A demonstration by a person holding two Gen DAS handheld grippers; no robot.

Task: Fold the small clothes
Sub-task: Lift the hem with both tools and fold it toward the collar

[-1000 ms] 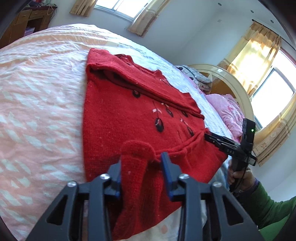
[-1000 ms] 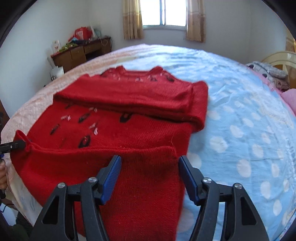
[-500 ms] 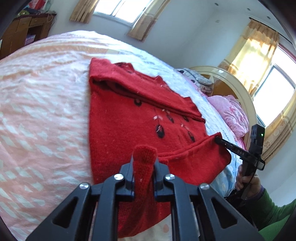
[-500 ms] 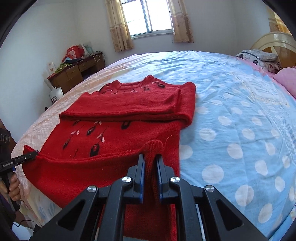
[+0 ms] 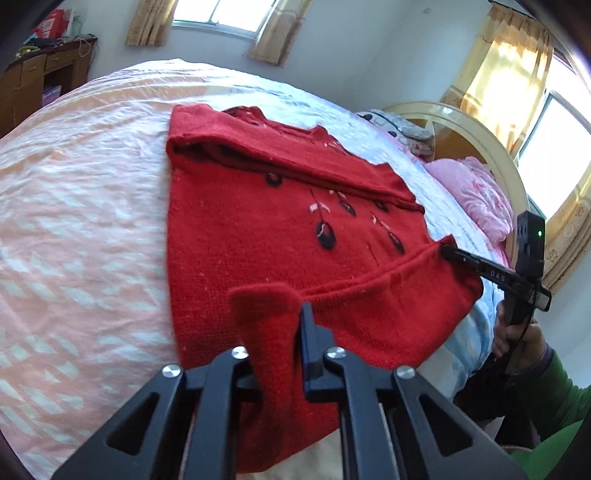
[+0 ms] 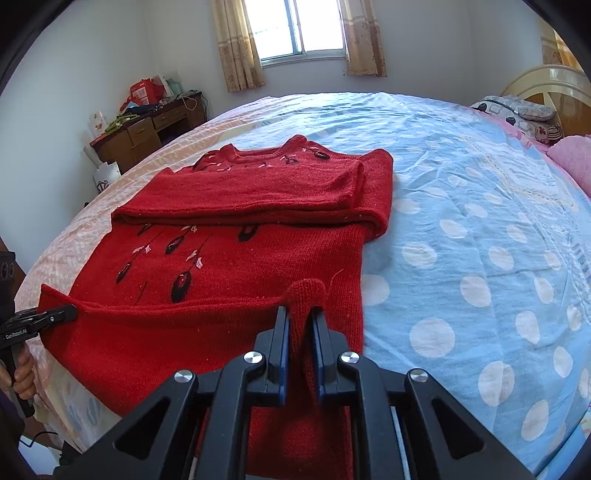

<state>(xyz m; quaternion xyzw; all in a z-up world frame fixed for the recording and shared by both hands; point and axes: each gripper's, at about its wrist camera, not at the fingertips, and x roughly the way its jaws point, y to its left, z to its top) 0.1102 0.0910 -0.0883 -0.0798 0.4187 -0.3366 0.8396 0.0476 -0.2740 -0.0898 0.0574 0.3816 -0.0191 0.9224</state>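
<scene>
On the pink-and-blue bedsheet, the soft red knitted sweater drapes limply; left gripper and right gripper each pinch a hem corner, probably securely.

Light: bright daylight from windows | Glare: panes overexposed | Blur: slight | Edges: fisheye-curved, dark corners

Bed carries everything: sheet pink-and-white patterned on one side, light blue with white polka dots on other. Red knit sweater spread flat on sheet, straddling pink and blue parts, sleeves folded across chest, bottom hem at bed's near edge and lifted off sheet. Pink pillow and grey patterned pillow lie at head end by cream headboard.
</scene>
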